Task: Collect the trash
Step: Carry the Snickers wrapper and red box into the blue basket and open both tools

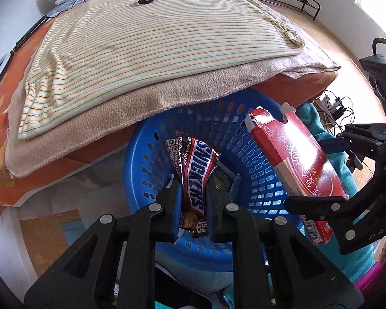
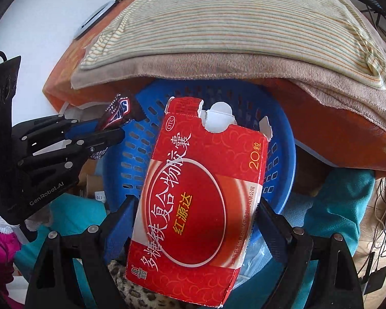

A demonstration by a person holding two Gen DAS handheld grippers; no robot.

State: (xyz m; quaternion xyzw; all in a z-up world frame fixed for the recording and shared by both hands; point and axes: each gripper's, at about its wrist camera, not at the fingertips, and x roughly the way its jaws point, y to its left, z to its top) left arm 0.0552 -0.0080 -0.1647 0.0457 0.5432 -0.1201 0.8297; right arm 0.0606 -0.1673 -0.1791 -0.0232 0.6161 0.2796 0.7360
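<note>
Left wrist view first: your left gripper [image 1: 193,195] has its jaws clamped narrow on a Snickers wrapper [image 1: 194,177], which stands upright between the pads and hangs over the open mouth of the blue perforated basket [image 1: 141,159]. Your right gripper [image 1: 329,175] comes in from the right edge, holding a red medicine box [image 1: 296,159] tilted over the basket's right rim. Behind the basket you see a table draped in an orange cloth [image 1: 2,128], with a beige towel [image 1: 115,113] and a striped cloth [image 1: 146,51] spread on top; a black ring [image 1: 146,0] lies on the striped cloth near its far edge.

Right wrist view: your right gripper [image 2: 194,221] stands wide, its blue pads pressed against both sides of the red medicine box [image 2: 198,200], whose torn top flap points toward the blue perforated basket [image 2: 283,139] directly behind it. Your left gripper [image 2: 110,131] reaches in from the left with the Snickers wrapper [image 2: 121,110] pinched at its tip, just above the basket's left rim
</note>
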